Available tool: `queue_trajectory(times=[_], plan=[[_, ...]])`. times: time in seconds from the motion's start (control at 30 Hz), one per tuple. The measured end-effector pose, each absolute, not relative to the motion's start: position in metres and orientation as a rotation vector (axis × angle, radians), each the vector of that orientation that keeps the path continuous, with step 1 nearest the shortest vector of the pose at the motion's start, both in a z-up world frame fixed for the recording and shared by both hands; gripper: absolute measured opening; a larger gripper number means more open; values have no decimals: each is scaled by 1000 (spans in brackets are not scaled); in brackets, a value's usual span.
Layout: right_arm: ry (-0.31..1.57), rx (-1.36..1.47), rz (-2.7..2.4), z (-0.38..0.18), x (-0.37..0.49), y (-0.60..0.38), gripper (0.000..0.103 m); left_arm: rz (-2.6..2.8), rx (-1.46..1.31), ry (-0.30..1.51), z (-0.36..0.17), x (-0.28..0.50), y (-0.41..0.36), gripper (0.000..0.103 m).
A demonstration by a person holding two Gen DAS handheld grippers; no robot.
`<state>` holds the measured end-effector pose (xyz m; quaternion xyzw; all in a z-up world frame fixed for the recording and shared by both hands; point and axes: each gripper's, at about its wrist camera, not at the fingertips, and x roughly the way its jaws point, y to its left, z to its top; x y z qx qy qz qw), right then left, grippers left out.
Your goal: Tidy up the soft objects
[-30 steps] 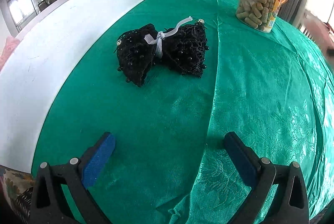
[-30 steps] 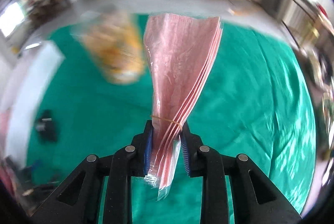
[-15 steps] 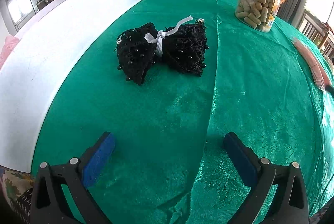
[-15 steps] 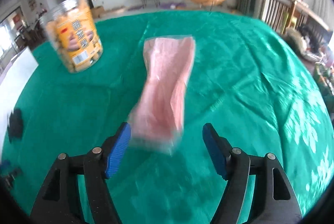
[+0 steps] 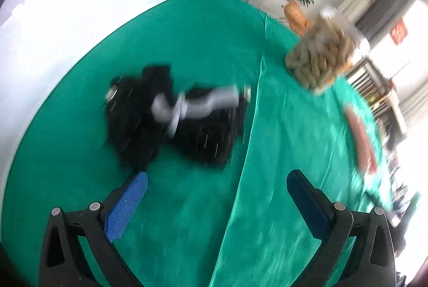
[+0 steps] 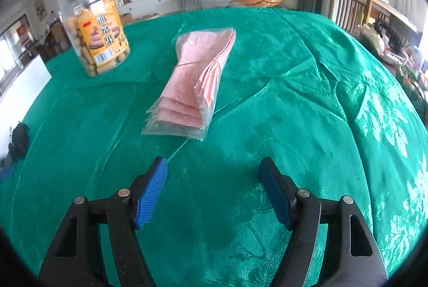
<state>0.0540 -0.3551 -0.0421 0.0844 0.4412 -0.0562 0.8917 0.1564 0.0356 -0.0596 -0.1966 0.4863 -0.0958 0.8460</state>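
Right gripper [image 6: 212, 174] hangs empty, jaws apart, pink packet [image 6: 192, 89] lying free beside the jar [image 6: 96, 33], seemingly parked.

Black claw [image 6: 212, 166], ribbed blue pads [image 6: 151, 192]

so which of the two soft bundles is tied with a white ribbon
The black beaded bundle near the white board; the pink packet stack beside the snack jar has only a thin band.
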Motion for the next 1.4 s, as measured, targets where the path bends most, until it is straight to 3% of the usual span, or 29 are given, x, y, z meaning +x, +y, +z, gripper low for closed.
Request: queue_trajectory(times=[0.23, 0.47, 0.77, 1.13, 1.17, 1.23, 1.27, 1.4], plan=[[911, 186, -116, -43, 52, -356, 75, -291, -368, 1032, -54, 244, 20, 103], [902, 212, -108, -42, 50, -360, 75, -245, -239, 1054, -54, 244, 31, 103], [902, 212, -107, -42, 50, -361, 75, -312, -382, 1068, -58, 271, 24, 103], [903, 217, -108, -42, 49, -362, 75, -146, -207, 1165, -60, 289, 16, 103], [908, 229, -94, -41, 50, -364, 76, -135, -199, 1167, -61, 290, 14, 99], [941, 302, -61, -34, 54, -376, 75, -124, -155, 1148, -56, 289, 9, 70], [925, 346, -61, -22, 58, -385, 75, -142, -147, 1146, -55, 290, 5, 47], [945, 372, -87, 14, 106, -401, 77, -99, -60, 1119, -50, 287, -4, 39]])
